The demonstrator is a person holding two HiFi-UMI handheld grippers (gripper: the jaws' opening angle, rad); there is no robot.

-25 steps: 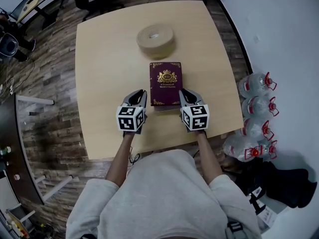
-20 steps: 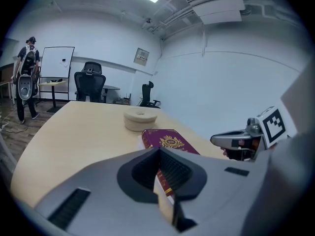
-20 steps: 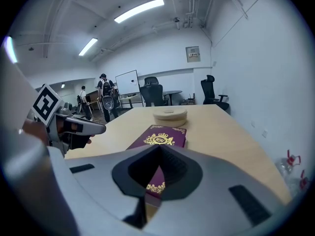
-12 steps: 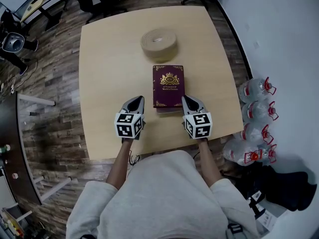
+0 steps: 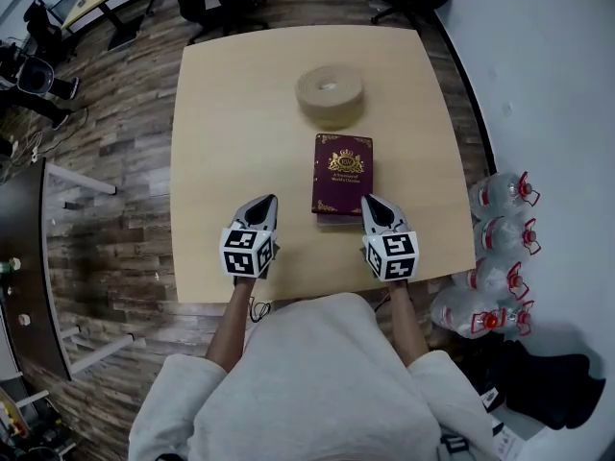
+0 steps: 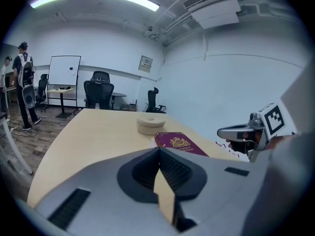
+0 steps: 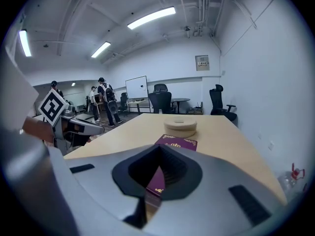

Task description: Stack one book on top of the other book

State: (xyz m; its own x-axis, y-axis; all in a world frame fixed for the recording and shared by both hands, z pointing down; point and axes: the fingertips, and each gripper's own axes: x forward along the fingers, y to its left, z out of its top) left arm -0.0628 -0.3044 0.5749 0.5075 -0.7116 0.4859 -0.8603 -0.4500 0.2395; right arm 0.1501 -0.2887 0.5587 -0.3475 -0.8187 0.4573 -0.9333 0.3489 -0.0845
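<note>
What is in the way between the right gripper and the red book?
Nothing that shows. The shut right gripper is close by the near corner of the book, and the tape roll sits beyond the book.

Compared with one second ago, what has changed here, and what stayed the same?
The left gripper and the right gripper drew back toward the person from the sides of the maroon book; the left one also moved off to the left. Both are shut and hold nothing. The maroon book, the book under it and the tape roll stayed in place.
</note>
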